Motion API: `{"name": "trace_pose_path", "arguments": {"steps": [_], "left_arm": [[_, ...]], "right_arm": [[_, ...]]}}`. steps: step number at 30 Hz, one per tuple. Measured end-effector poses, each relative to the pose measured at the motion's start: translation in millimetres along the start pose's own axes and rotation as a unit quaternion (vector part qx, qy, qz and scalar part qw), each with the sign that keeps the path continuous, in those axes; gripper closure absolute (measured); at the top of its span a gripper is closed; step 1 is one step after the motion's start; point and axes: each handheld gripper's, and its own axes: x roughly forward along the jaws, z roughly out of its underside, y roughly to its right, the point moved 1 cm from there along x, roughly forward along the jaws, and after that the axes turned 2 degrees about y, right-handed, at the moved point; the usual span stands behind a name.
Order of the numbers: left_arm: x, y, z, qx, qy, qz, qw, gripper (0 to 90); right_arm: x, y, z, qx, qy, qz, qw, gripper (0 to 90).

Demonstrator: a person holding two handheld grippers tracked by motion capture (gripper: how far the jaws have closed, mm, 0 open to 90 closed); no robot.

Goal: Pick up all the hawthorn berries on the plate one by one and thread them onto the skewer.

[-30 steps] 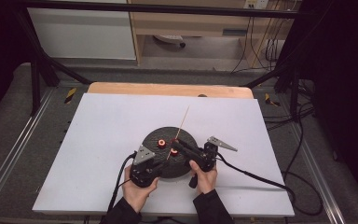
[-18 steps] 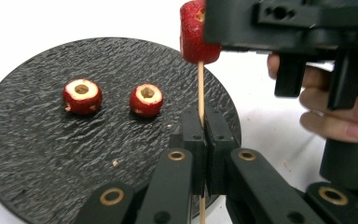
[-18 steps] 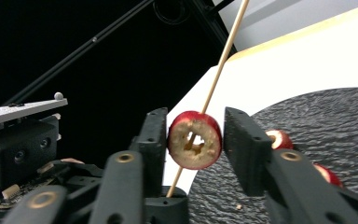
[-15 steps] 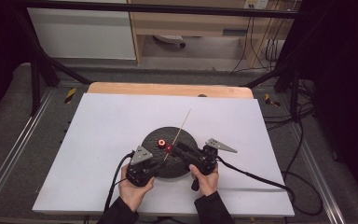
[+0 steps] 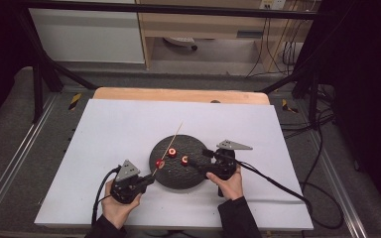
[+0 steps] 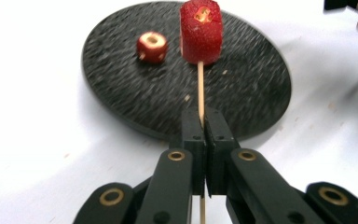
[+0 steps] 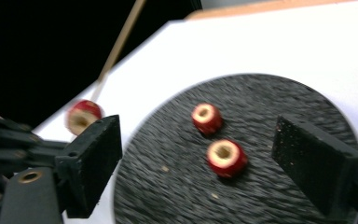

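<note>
Gripping skewer (image 6: pixel 199 88) | left claw (image 6: pixel 205 140) clamped, stick slanting up-away | right claw (image 7: pixel 223 163) wide, empty

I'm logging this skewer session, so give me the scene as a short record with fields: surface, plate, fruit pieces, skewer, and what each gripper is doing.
surface: white table
plate: round black plate, near the table's front middle
loose pieces: two red cored pieces lying on the plate
skewer: thin wooden skewer, one red piece threaded on it
left gripper: shut on the skewer
right gripper: open, jaws apart over the plate, holding nothing
</note>
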Motion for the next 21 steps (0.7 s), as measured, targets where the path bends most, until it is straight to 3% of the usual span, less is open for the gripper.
{"name": "trace_pose_path", "arguments": {"steps": [4,7,12,16,19,21], "left_arm": [[-7.7,-9.9,8.1,0.001,-0.007,-0.006,1.0,88.4],[-12.8,-15.1,13.7,0.002,-0.015,-0.01,0.9998,88.4],[-15.1,-18.0,18.4,0.008,-0.029,-0.017,0.9994,88.3],[-14.8,-19.5,20.1,0.01,-0.032,-0.022,0.9992,88.3],[-13.7,-20.5,21.8,0.008,-0.038,-0.02,0.9991,88.3],[-13.3,-20.4,22.2,0.008,-0.039,-0.018,0.999,88.3]], "right_arm": [[5.1,1.3,-8.6,-0.048,-0.055,0.024,0.997,17.2],[14.6,0.0,-15.0,-0.074,-0.105,0.029,0.9913,19.4],[34.5,-2.7,-24.5,-0.115,-0.186,0.046,0.9746,24.1],[49.2,-4.5,-30.7,-0.12,-0.239,0.055,0.9621,28.9],[60.3,-4.7,-33.1,-0.134,-0.273,0.066,0.9504,33.5],[67.1,-3.9,-33.7,-0.131,-0.288,0.068,0.9461,36.1]]}}
